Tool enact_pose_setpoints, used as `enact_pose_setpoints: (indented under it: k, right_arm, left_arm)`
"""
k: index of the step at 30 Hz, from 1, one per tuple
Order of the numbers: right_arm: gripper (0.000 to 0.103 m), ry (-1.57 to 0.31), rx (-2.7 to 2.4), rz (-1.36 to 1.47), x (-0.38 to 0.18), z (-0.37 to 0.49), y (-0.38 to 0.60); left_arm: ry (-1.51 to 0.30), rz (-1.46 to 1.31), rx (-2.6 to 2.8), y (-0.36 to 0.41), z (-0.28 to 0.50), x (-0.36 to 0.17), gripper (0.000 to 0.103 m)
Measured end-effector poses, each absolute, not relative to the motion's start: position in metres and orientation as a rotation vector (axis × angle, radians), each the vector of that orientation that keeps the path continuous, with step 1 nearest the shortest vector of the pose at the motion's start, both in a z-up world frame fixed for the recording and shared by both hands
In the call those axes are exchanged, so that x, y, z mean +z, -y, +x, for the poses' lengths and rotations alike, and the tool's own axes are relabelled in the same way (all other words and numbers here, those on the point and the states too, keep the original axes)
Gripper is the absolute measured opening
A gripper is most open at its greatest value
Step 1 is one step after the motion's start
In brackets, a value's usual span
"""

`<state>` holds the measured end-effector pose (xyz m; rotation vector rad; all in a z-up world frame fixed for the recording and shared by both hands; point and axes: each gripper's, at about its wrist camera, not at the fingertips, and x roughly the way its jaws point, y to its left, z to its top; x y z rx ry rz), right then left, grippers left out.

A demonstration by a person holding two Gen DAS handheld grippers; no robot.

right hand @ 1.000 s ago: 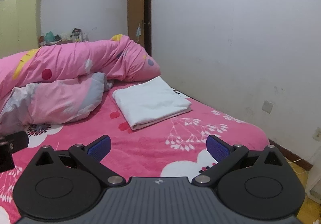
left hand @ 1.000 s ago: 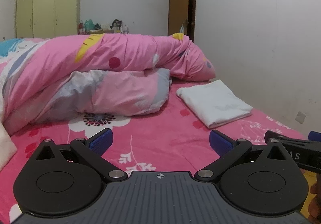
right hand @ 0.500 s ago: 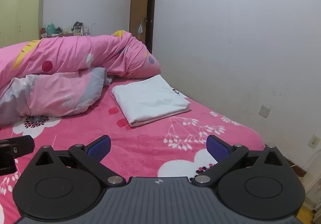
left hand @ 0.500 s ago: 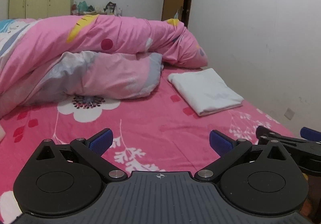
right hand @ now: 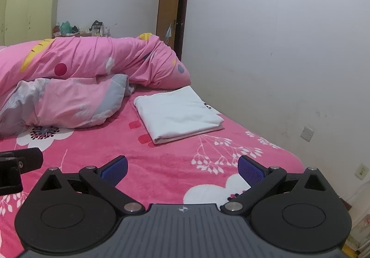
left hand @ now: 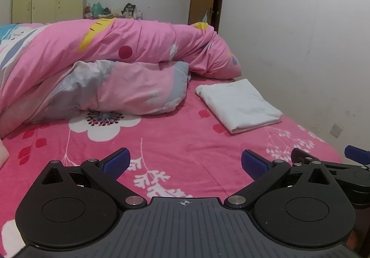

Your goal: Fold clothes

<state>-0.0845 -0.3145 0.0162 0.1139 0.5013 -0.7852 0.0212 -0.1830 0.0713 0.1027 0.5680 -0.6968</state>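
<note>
Both grippers hang above the near part of the bed [left hand: 175, 142], holding nothing. The left gripper [left hand: 185, 163] has its blue-padded fingers [left hand: 115, 163] spread wide, and so does the right gripper [right hand: 182, 166]. A folded white cloth [right hand: 178, 114] lies flat on the pink flowered sheet, on the bed's right side near the wall [right hand: 277, 61], well apart from both grippers. A rumpled pink duvet [left hand: 111, 68] is heaped beyond it, just beside the cloth's far end.
</note>
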Motion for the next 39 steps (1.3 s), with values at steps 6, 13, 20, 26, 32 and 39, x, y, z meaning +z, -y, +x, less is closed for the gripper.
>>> enact_pose_setpoints:
  k: [6,13,20,26,32,39]
  right_arm:
    - [0.103,-0.505,-0.786,0.114,0.0153,-0.0845,0.3147]
    - [0.103,-0.510,-0.782,0.115,0.0160,-0.0832,0.3153]
    - [0.103,-0.511,-0.781,0.111,0.0164,-0.0830,0.3128]
    - [0.103,-0.512,-0.779,0.109,0.0166,-0.0827,0.3110]
    - [0.103,-0.513,-0.780,0.109,0.0164,-0.0822,0.3112]
    - [0.103,-0.515,-0.780,0.111,0.0171,-0.0818,0.3116]
  left_arm:
    - [-0.568,0.106,-0.699,0.1835,0.0207,0.0708,0.103]
    - [-0.569,0.104,-0.696,0.1817,0.0212,0.0698,0.103]
    - [-0.576,0.097,-0.695,0.1804,0.0221,0.0691,0.103]
    - [-0.580,0.090,-0.694,0.1783,0.0222,0.0687,0.103]
    - [-0.583,0.088,-0.693,0.1789,0.0212,0.0674,0.103]
    - [-0.580,0.086,-0.694,0.1788,0.0219,0.0677,0.103]
